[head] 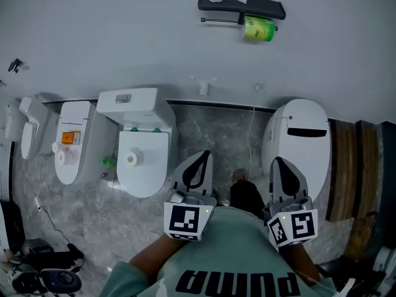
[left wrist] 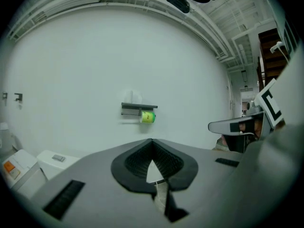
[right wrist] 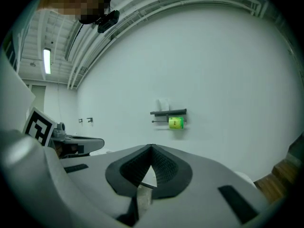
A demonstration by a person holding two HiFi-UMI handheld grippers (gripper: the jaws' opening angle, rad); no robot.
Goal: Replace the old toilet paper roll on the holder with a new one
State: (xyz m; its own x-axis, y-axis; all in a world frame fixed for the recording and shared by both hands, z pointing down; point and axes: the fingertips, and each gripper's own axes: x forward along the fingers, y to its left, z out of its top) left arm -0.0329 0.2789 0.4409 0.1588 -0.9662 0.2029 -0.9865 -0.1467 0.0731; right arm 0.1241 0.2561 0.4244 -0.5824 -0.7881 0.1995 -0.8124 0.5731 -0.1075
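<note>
Lower left of the head view: a white toilet [head: 147, 179], with what looks like a white paper roll [head: 131, 159] lying on its lid. Lower centre: left gripper [head: 204, 158], jaws pressed together on nothing, aimed at the wall. Upper centre, high on that wall: the holder [head: 242, 6], carrying a green roll [head: 258, 30] at its right end, well apart from both grippers. Lower right: right gripper [head: 276, 163], likewise closed and empty. Risk from here: arriving at the holder with jaws unopened and merely knocking the green roll; pulling it off carelessly and dropping it to the floor. Hard to judge which roll counts as new.
</note>
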